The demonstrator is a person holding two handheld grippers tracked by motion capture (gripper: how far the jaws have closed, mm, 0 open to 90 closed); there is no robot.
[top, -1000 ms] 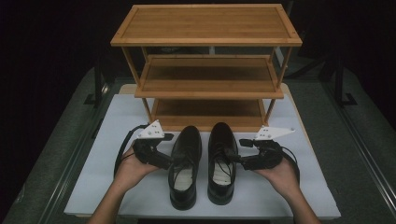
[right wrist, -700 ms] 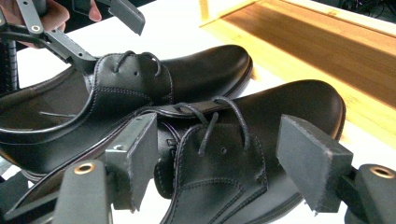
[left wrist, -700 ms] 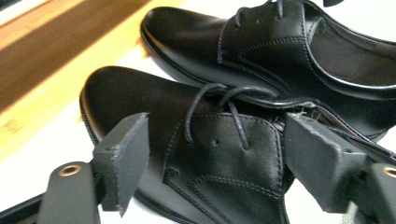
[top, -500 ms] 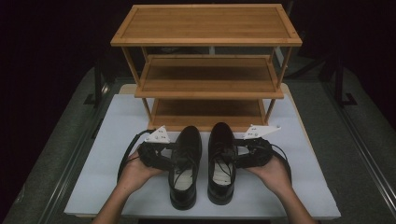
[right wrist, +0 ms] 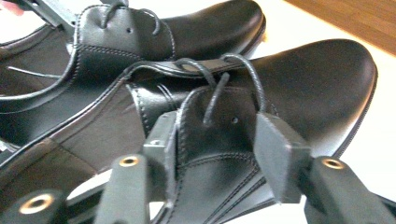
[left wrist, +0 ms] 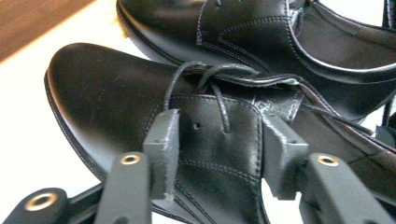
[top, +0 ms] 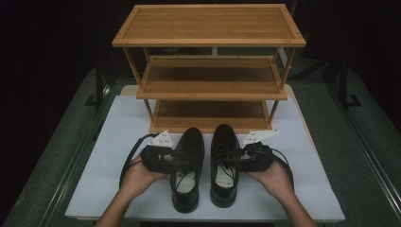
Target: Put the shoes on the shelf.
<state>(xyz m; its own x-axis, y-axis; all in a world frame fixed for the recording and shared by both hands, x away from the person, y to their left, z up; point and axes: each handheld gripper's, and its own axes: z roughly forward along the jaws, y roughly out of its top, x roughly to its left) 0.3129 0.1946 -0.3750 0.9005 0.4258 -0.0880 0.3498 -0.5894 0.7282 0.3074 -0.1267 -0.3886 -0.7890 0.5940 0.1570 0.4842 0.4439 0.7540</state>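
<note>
**Both grippers closed in on the shoe pair**

Since the earlier frames both hands have slid inward to the shoes, and each gripper's jaws have just been closing with a lacing flap between them. Shoes and rack have not shifted.

Left gripper (top: 166, 160) now sits against the outer side of the left shoe (top: 187, 166); in the left gripper view its pads (left wrist: 163, 151) bracket the laced flap of that shoe (left wrist: 140, 107) and look pressed to the leather. Right gripper (top: 239, 158) mirrors it on the right shoe (top: 223, 163); in the right gripper view the pads (right wrist: 279, 156) clamp the flap of that shoe (right wrist: 299, 88), one pad inside the opening, one outside.

Surface: white mat (top: 113, 142) on a table, dark grey floor (top: 61, 142) around it, black background. Wooden rack (top: 210, 71) with three shelves stands at the mat's far edge, centred.

Shoes: black leather lace-ups, side by side, almost touching, soles down, at the middle of the mat's near half. Long axes run near edge to far edge; toes point at the rack, just short of its bottom shelf, heels toward the near edge.
</note>
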